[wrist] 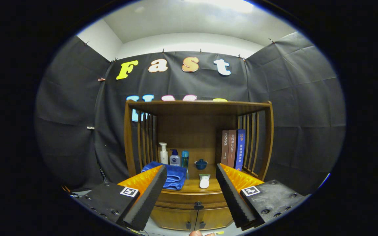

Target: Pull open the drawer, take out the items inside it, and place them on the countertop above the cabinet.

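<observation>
A wooden cabinet with a shelf hutch stands ahead of me. Its drawer sits shut below the countertop, with a small dark knob at its middle. My gripper is open and held back from the cabinet, its two foam-padded fingers spread wide with nothing between them. The knob lies ahead, low between the fingers. On the countertop rest a folded blue towel and a white tube.
At the back of the countertop stand a white pump bottle, a blue-capped lotion bottle, a teal bottle and a small blue lidded bowl. Three books lean at the right. Two lower doors sit under the drawer.
</observation>
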Demonstrator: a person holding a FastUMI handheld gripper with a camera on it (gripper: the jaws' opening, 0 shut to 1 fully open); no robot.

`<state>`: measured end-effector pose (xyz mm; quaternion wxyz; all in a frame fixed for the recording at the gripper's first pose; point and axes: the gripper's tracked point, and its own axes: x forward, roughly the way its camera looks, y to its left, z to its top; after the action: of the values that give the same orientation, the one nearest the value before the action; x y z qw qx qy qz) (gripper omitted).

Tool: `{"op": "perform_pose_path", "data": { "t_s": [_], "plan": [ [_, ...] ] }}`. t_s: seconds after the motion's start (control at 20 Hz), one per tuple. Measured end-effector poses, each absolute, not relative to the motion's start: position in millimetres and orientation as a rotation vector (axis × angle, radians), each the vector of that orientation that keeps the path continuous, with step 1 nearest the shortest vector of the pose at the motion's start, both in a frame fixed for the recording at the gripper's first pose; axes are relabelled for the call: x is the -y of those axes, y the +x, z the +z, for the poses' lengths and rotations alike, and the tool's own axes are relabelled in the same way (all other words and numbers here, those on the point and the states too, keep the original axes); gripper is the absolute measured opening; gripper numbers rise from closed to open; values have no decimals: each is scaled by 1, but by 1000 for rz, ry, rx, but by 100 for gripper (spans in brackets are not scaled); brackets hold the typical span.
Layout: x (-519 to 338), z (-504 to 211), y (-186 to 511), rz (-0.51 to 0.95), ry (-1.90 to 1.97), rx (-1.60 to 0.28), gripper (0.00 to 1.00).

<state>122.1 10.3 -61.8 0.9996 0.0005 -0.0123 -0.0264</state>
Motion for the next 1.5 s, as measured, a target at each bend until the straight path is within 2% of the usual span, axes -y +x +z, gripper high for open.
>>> {"op": "perform_pose_path", "data": {
  "t_s": [0.3,0.6,1.5],
  "plan": [
    [-2,-24,80,-105,-5,54,98],
    [2,-24,41,-95,34,64,98],
    [-13,-31,24,-33,3,30,98]
  ]
}}
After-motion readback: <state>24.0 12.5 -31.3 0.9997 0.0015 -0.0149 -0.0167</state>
